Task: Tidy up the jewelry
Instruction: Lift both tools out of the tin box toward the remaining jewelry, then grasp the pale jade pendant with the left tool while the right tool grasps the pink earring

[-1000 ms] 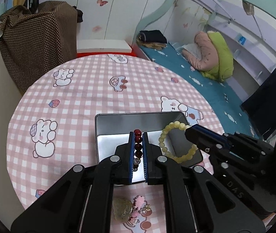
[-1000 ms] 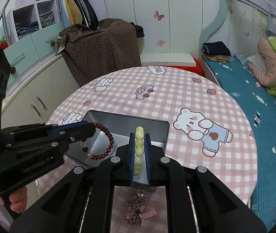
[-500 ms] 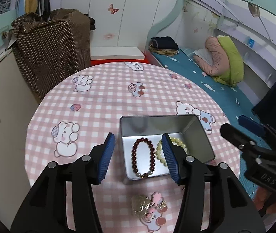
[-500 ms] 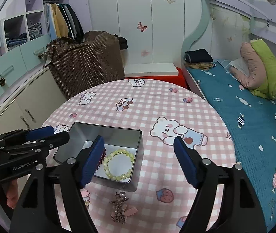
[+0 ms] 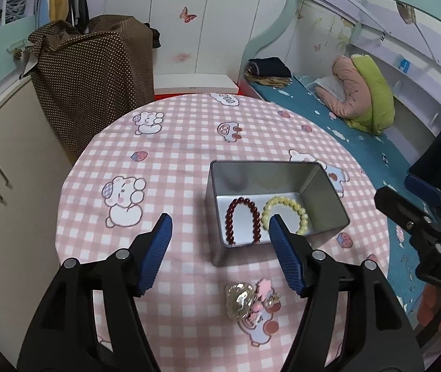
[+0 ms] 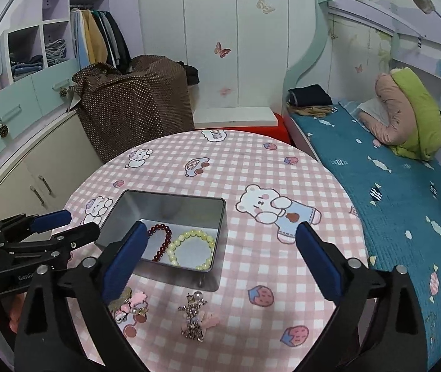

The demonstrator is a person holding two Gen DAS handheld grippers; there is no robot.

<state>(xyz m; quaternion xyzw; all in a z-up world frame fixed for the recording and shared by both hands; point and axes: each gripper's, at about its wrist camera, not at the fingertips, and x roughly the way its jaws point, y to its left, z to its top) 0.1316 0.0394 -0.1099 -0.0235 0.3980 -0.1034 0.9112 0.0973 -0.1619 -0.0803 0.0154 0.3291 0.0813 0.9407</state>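
We hover our left gripper [image 5: 218, 232] and right gripper [image 6: 220, 232] just short of the metal tin [image 5: 329, 192], jaws opening wide with nothing between them. Inside the tin, the dark red bead bracelet [image 5: 243, 217] and pale yellow bead bracelet [image 5: 285, 214] lie side by side. Nearer us than the tin, the pink hair clips [image 6: 133, 305] and rhinestone charm [image 6: 194, 317] wait on the checked tablecloth [image 5: 173, 142], likely next.

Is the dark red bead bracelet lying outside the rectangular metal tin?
No, the dark red bead bracelet lies inside the rectangular metal tin, beside the pale yellow bead bracelet.
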